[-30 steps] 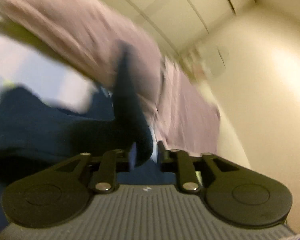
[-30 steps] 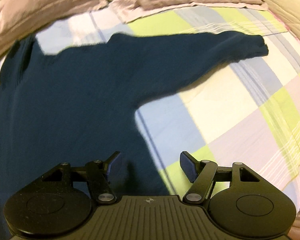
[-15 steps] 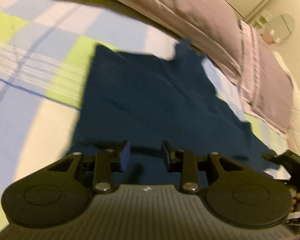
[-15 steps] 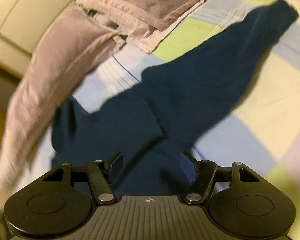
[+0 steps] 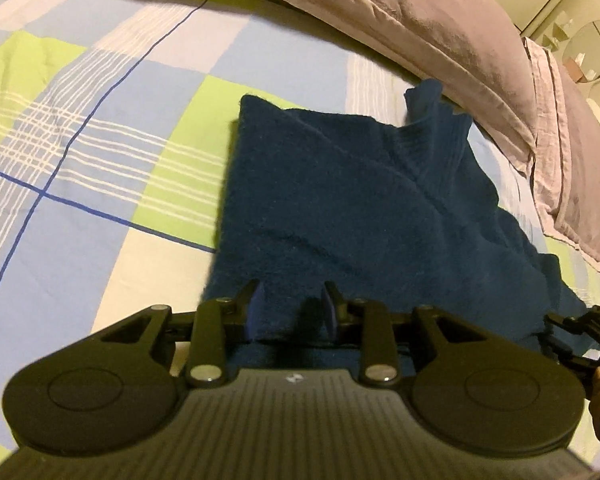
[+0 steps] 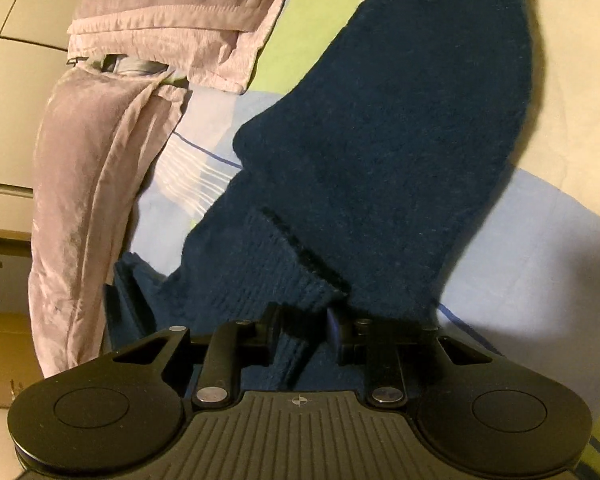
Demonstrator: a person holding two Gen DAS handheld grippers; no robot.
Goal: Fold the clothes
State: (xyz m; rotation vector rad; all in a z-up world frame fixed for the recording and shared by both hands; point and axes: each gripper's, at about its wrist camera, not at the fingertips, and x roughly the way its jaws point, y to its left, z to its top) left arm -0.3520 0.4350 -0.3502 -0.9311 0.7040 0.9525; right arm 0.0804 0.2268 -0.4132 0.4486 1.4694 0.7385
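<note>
A dark navy knit sweater (image 5: pixel 340 200) lies partly folded on the plaid bed (image 5: pixel 80 140), its sleeve stretching away. The left hand-held gripper (image 5: pixel 291 312) is closing over its hem; the right hand-held gripper (image 6: pixel 304 330) is closing, clamping ribbed fabric.

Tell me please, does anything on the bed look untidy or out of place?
Nothing is damaged or spilled. The navy sweater lies only partly folded on the checked bedsheet: one sleeve stretches out to the side, and a ribbed edge sticks up near the pillows. Both grippers are closing on its fabric.
</note>
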